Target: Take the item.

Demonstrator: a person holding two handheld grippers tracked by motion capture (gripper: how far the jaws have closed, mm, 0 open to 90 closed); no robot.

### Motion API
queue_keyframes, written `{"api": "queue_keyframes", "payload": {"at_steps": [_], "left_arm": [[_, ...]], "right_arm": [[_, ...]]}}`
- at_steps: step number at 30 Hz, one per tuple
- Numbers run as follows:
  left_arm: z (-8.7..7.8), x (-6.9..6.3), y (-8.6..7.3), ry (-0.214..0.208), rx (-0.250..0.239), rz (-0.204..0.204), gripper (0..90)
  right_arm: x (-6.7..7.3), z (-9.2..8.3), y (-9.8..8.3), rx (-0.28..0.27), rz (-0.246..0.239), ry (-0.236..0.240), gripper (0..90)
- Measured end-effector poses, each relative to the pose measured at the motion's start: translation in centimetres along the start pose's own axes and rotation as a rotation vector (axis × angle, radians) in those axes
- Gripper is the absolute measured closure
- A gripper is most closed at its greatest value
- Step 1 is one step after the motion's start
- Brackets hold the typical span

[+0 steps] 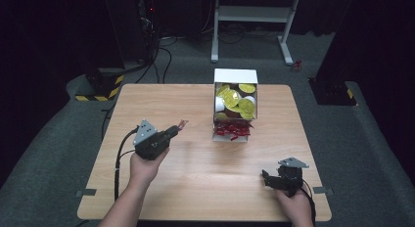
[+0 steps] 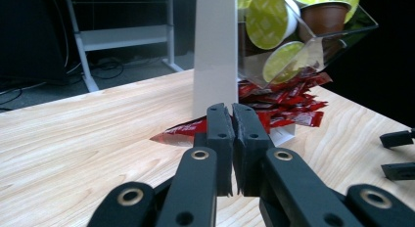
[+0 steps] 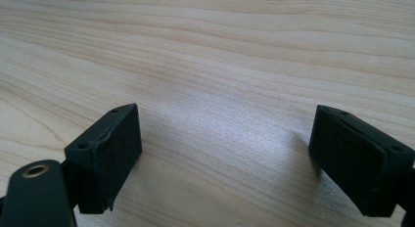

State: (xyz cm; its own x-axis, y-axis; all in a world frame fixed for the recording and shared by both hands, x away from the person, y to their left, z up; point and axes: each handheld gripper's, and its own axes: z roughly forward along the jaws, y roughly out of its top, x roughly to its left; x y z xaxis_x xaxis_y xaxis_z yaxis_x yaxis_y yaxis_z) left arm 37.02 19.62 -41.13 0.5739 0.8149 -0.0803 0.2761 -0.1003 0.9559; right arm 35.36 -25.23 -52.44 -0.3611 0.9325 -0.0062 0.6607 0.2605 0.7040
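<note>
My left gripper (image 1: pixel 177 128) hovers over the left middle of the wooden table (image 1: pixel 147 188), pointing right toward a white dispenser box (image 1: pixel 235 76). Its jaws are shut on a red sachet (image 1: pixel 183 123). In the left gripper view the closed gripper (image 2: pixel 230 114) pinches that red sachet (image 2: pixel 178 135), whose corner sticks out to the left. The box (image 2: pixel 215 51) holds yellow-lidded pods (image 1: pixel 236 101) behind a clear front and a pile of red sachets (image 1: pixel 232 130) in its bottom tray. My right gripper (image 1: pixel 266 179) rests near the front right, open over bare wood (image 3: pixel 225 134).
The white legs of a frame (image 1: pixel 252 14) stand on the floor behind the table. A yellow-and-black striped base (image 1: pixel 100 87) sits at the back left and a dark stand base (image 1: pixel 333 90) at the back right. The right gripper's jaws (image 2: pixel 399 139) show at the far right.
</note>
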Motion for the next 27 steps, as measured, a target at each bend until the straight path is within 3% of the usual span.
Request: {"api": "queue_keyframes", "payload": {"at_steps": [27], "left_arm": [[-1.3,4.6,-2.6,0.094,0.007,-0.074,86.6]], "right_arm": [[0.0,0.0,0.0,-0.002,-0.004,-0.003,12.8]]}}
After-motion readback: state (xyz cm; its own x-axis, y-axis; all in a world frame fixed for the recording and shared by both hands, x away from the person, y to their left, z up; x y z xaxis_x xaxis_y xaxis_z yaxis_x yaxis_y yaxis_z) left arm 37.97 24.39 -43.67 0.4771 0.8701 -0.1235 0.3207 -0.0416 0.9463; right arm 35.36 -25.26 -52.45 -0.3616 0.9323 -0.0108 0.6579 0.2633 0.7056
